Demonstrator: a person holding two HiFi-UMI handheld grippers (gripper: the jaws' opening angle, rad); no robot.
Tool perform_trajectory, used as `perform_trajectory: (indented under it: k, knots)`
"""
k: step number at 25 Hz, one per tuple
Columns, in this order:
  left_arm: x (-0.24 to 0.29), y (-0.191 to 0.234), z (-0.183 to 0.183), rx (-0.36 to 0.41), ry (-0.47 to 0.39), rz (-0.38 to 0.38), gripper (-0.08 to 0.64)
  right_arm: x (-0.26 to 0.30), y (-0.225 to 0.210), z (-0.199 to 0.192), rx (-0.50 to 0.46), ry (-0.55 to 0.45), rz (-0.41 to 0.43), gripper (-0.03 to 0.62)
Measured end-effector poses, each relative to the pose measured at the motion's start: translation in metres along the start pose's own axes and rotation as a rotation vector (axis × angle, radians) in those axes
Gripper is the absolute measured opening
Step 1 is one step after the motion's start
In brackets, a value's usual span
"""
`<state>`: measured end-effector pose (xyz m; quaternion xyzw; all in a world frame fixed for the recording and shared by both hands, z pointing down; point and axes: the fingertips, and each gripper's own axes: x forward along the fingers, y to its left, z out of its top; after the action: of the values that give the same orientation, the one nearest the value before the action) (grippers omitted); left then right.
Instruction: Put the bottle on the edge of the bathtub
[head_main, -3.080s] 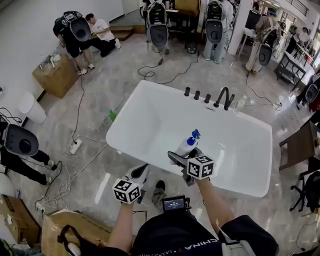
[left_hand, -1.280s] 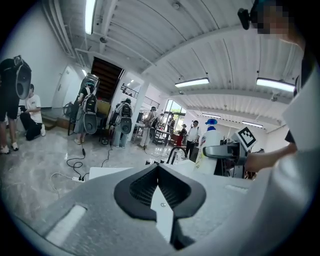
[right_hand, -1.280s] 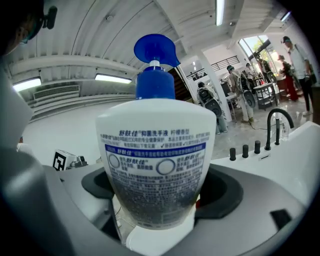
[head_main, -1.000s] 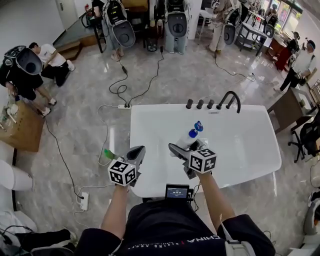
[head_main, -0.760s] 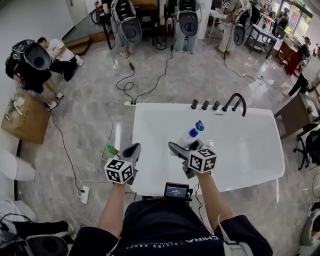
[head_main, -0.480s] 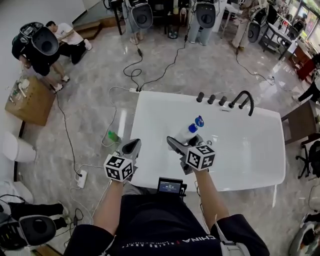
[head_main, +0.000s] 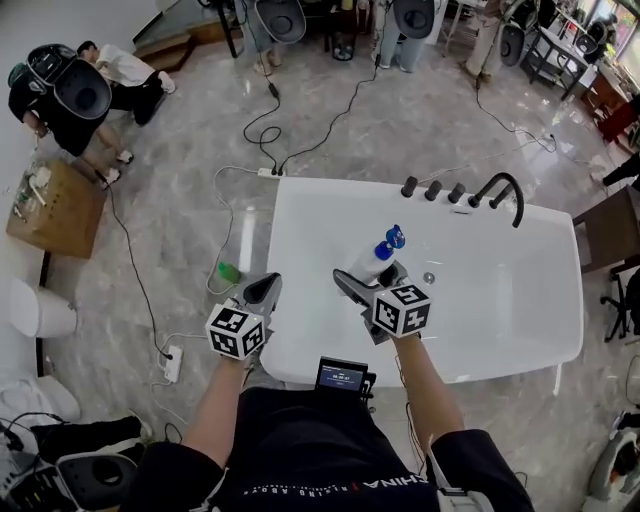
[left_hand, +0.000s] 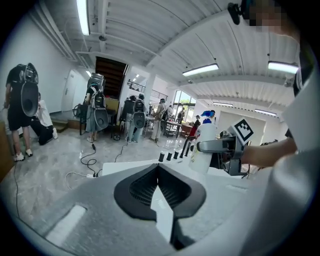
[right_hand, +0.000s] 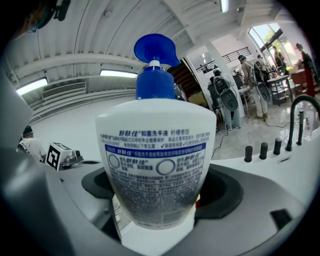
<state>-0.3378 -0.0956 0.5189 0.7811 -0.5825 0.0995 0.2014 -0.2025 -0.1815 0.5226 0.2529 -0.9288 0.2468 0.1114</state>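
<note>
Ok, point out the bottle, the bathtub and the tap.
bottle (right_hand: 155, 150): right gripper view, on its printed label.
bathtub (head_main: 340, 190): head view, on the far rim.
tap (head_main: 502, 177): head view, on the top of its black arch.

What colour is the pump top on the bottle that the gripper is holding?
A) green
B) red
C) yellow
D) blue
D: the white bottle clamped in the right gripper has a blue pump top, plain in the right gripper view and in the head view.
</note>
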Motion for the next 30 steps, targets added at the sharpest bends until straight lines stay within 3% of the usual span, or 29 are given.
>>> perform_trajectory:
  k: [5,10,19,20,23,30]
  knots:
    - [0.045,0.046,-0.01,0.063,0.092,-0.126,0.009,0.048,-0.02,-0.013,0.035,0.021,-0.08,0.479]
    - [0.092,0.114,-0.02,0.137,0.154,-0.203,0.009,0.126,-0.047,-0.02,0.081,0.02,-0.133,0.479]
    - [0.199,0.215,-0.035,0.176,0.123,-0.268,0.011,0.289,-0.116,-0.017,0.054,0.005,-0.213,0.479]
    - [0.212,0.223,-0.035,0.183,0.109,-0.267,0.021,0.306,-0.125,-0.016,0.039,0.005,-0.228,0.479]
    - [0.245,0.243,-0.043,0.196,0.105,-0.269,0.145,0.348,-0.153,-0.015,-0.014,0.003,-0.288,0.479]
    - [0.301,0.29,-0.063,0.176,0.107,-0.258,0.202,0.433,-0.206,-0.015,-0.046,-0.028,-0.408,0.479]
